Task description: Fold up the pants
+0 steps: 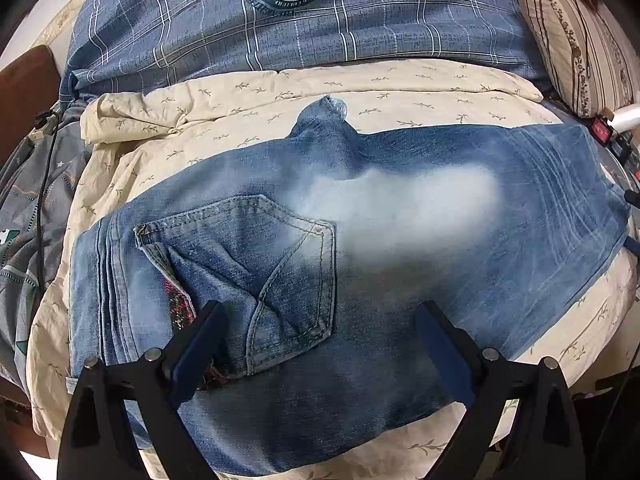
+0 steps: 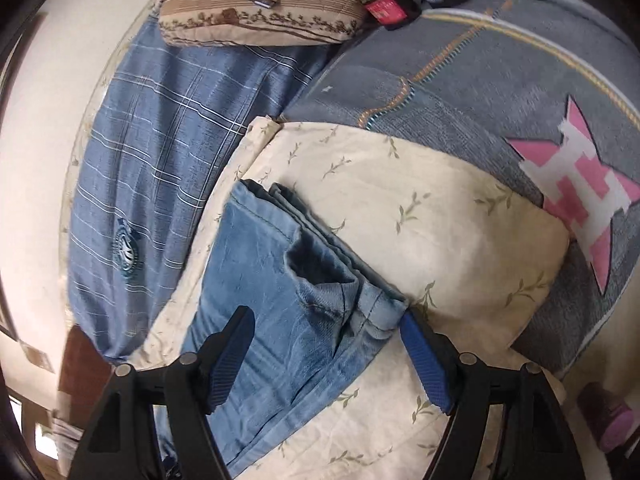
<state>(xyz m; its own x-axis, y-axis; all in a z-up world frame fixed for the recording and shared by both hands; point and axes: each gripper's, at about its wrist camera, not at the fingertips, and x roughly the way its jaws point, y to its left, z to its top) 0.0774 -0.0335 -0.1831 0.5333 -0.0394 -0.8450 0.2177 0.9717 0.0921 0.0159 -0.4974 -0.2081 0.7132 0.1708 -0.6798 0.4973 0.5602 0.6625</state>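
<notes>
Cream leaf-print sheet (image 1: 248, 96) | faded denim pants (image 1: 400, 216) (folded) | both hand-held grippers (image 1: 320, 320) (image 2: 326, 344) spread, empty

Left wrist cam rides the left gripper (image 1: 320, 344), angled steeply down, close over the jeans (image 1: 400, 208) at the back-pocket end; the blue plaid blanket (image 1: 280, 28) lies beyond. Right wrist cam rides the right gripper (image 2: 324, 360), tilted down and rolled, close over the jeans' hem end (image 2: 280, 280). Both views share the jeans, the cream sheet (image 2: 420, 208), the plaid blanket and the striped pillow (image 2: 260, 4).
</notes>
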